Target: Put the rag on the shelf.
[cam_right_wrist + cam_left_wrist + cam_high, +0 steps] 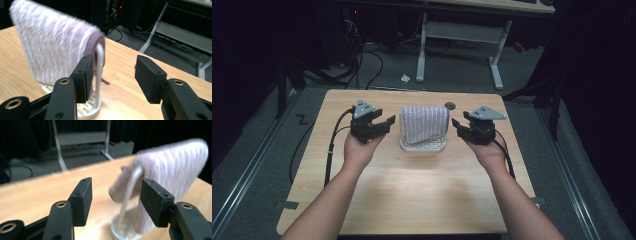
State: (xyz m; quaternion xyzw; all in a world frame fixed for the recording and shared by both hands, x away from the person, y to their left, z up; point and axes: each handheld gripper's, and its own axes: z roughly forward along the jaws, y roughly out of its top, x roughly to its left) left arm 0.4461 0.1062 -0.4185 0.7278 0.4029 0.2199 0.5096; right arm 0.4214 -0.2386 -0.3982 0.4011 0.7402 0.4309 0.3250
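Bare light wooden tabletop [412,200] is open in front and on both flanks; striped lilac towel [424,123] draped over white plastic rack [422,145] blocks the centre.

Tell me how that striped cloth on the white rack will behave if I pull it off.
The cloth is probably floppy: it drapes over the rack's bar and hangs unevenly. It looks light. The rack may tip or slide, since it seems slim with a small base.

Towel [172,167] blurred; white rack [98,65] partly hidden under it.
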